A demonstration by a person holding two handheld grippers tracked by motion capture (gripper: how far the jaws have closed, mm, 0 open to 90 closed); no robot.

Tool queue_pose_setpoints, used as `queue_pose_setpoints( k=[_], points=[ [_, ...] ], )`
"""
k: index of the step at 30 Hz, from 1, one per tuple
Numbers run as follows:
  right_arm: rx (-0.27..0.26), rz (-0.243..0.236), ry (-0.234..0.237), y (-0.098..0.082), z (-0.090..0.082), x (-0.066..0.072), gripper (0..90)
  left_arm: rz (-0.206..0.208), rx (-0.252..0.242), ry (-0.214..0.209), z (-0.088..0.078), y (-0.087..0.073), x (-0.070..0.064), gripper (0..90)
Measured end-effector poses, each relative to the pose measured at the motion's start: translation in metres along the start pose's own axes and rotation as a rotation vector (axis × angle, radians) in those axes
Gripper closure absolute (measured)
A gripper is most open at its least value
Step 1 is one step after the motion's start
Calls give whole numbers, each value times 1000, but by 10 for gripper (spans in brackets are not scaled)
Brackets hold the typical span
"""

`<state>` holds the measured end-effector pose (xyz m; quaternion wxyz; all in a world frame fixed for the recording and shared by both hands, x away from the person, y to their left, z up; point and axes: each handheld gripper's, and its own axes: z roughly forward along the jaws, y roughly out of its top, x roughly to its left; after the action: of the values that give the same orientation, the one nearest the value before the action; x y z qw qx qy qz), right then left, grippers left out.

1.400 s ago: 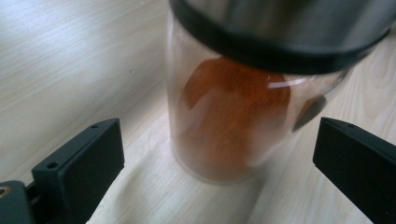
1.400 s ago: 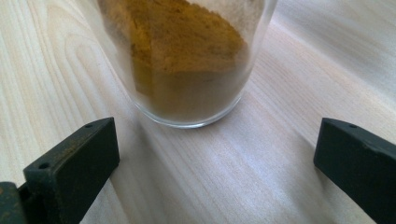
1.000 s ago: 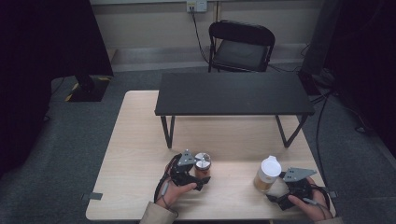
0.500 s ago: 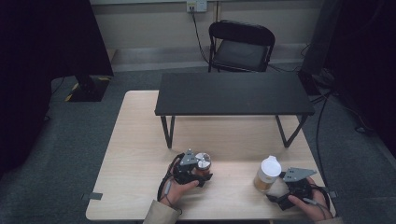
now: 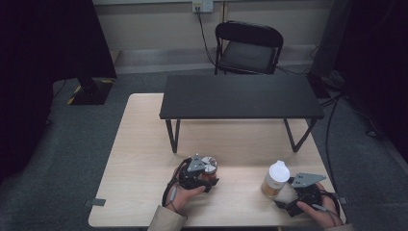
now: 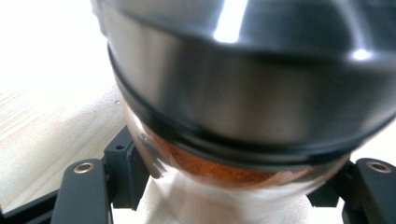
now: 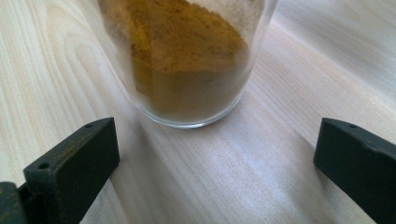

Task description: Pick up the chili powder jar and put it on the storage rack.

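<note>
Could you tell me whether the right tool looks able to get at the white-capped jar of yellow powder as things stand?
Probably yes: the right tool stands open, and the white-capped jar sits upright just ahead of its jaws with bare table between.

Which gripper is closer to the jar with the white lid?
Right. The right gripper sits just behind the white-lidded spice jar, jaws open. The left gripper is farther left, shut on the silver-lidded jar.

light wood tabletop (image 5: 144, 159) — bears a low black bench (image 5: 240, 96) across its far half, a metal-lidded jar (image 5: 208, 166) of red-orange powder near the front left, a white-capped jar (image 5: 275, 180) of yellow-brown powder front right — jars well apart.
</note>
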<state>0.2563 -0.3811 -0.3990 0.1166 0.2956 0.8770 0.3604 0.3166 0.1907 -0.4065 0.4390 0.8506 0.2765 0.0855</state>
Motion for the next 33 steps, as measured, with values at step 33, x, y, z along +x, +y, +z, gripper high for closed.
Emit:
queue_pose_setpoints(
  k=[33],
  points=[
    [0, 0, 0, 0, 0, 0, 0, -5, -17, -36, -35, 55, 12, 305]
  ],
)
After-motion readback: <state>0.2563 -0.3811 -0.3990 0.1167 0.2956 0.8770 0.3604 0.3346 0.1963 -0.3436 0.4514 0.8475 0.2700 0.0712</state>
